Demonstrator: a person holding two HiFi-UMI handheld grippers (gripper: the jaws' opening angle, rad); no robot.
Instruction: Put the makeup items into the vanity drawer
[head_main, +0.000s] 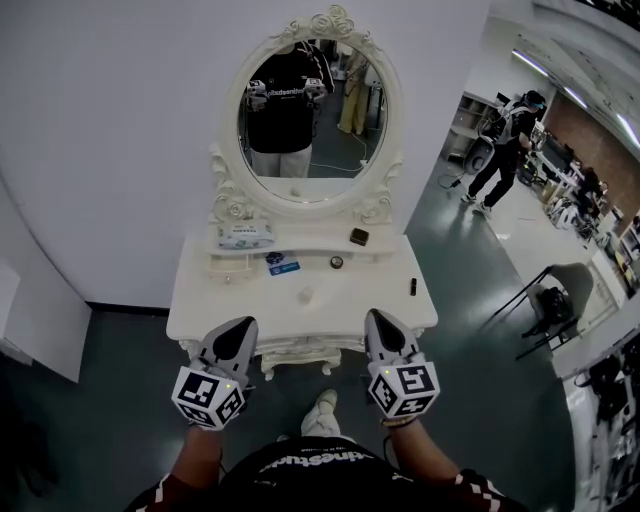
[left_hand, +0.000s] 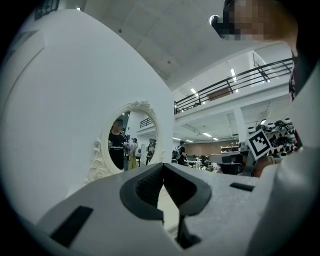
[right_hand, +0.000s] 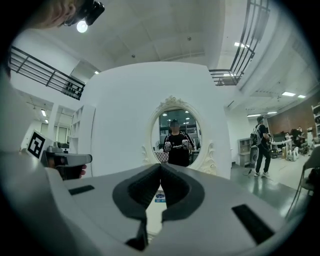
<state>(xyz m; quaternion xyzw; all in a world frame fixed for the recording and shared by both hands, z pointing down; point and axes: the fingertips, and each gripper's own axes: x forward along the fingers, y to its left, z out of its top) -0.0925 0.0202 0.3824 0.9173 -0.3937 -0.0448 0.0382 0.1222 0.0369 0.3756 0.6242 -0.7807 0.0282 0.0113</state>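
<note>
A white vanity (head_main: 385, 300) with an oval mirror (head_main: 305, 110) stands in front of me. On its top lie a blue packet (head_main: 282, 267), a small round pot (head_main: 337, 262), a dark square compact (head_main: 358, 236) and a black lipstick tube (head_main: 413, 286). The drawer front (head_main: 300, 350) under the top looks closed. My left gripper (head_main: 243, 326) (left_hand: 163, 165) and right gripper (head_main: 381, 318) (right_hand: 160, 166) hover side by side over the vanity's front edge, both shut and empty. In the right gripper view the blue packet (right_hand: 160, 196) shows just past the jaws.
A tissue box (head_main: 245, 236) sits on the vanity's rear shelf at the left. A white wall (head_main: 120, 150) stands behind the vanity. To the right, on green floor, stand a chair (head_main: 550, 300) and a person (head_main: 505, 140) further off. My shoe (head_main: 322, 412) is below the vanity.
</note>
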